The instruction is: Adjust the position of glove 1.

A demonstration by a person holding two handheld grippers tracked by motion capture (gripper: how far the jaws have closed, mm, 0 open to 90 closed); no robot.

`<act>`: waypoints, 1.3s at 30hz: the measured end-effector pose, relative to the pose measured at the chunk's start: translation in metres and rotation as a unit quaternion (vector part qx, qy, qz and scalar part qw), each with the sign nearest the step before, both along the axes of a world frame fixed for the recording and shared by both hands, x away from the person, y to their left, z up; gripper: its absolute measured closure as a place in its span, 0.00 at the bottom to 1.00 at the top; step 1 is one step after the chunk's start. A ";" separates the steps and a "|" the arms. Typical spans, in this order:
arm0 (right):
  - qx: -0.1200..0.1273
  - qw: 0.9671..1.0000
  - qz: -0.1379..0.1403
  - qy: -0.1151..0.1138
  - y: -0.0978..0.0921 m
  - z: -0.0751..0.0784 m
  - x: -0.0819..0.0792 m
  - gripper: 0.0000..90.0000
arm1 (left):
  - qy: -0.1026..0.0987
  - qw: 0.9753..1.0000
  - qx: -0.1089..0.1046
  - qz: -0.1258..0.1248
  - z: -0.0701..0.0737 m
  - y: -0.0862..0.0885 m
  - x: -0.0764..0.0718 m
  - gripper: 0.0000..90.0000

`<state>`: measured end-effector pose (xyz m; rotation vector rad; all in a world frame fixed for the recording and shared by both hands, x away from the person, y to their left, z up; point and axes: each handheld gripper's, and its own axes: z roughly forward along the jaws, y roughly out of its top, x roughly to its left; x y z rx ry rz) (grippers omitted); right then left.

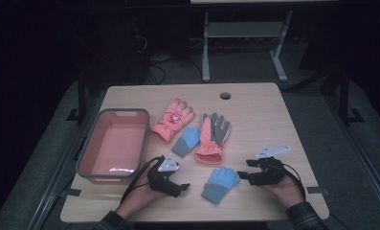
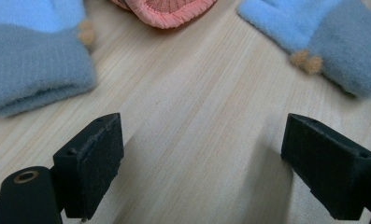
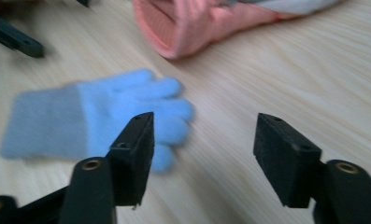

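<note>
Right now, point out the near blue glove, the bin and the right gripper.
near blue glove (image 1: 221,184), high view, on its palm.
bin (image 1: 87,152), high view, on its left wall.
right gripper (image 1: 240,176), high view, between its open jaws.

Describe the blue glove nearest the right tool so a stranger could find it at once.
Start at the light wooden table and look to its near edge, between the person's two hands. There lies a small light-blue knitted glove with a grey-blue cuff, just left of the right tool. Its twin lies farther back between the two coral-pink gloves, while this one lies alone, fingers pointing away.
</note>
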<state>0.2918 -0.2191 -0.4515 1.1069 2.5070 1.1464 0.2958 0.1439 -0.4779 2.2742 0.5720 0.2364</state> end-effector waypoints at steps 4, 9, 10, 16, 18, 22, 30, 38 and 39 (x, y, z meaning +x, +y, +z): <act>-0.001 1.000 -0.019 -0.007 -0.017 -0.005 0.002 0.27 | 0.000 1.000 0.000 0.000 0.000 0.000 0.000 0.14; -0.010 0.999 -0.048 -0.021 -0.030 -0.016 0.008 0.15 | 0.000 1.000 0.002 0.000 0.000 0.000 0.000 0.14; -0.013 0.998 -0.051 -0.022 -0.031 -0.019 0.010 0.15 | 0.001 1.000 0.001 0.001 0.000 0.000 0.000 0.14; -0.031 0.997 -0.069 -0.028 -0.036 -0.030 0.015 0.09 | 0.006 1.000 0.014 0.010 0.003 -0.002 0.003 0.14; -0.033 0.996 -0.073 -0.032 -0.037 -0.031 0.016 0.08 | 0.008 1.000 0.015 0.011 0.004 -0.003 0.003 0.14; -0.036 0.996 -0.072 -0.033 -0.037 -0.031 0.016 0.08 | 0.010 1.000 0.017 0.017 0.005 -0.005 0.003 0.14; -0.043 0.997 -0.062 -0.032 -0.036 -0.031 0.016 0.06 | 0.007 1.000 0.009 0.024 0.021 -0.011 0.008 0.19; -0.043 0.997 -0.062 -0.032 -0.036 -0.031 0.016 0.06 | 0.013 0.999 -0.001 0.050 0.036 -0.017 0.023 0.28; -0.043 0.997 -0.062 -0.032 -0.036 -0.031 0.016 0.06 | 0.011 0.999 -0.002 0.052 0.037 -0.018 0.024 0.28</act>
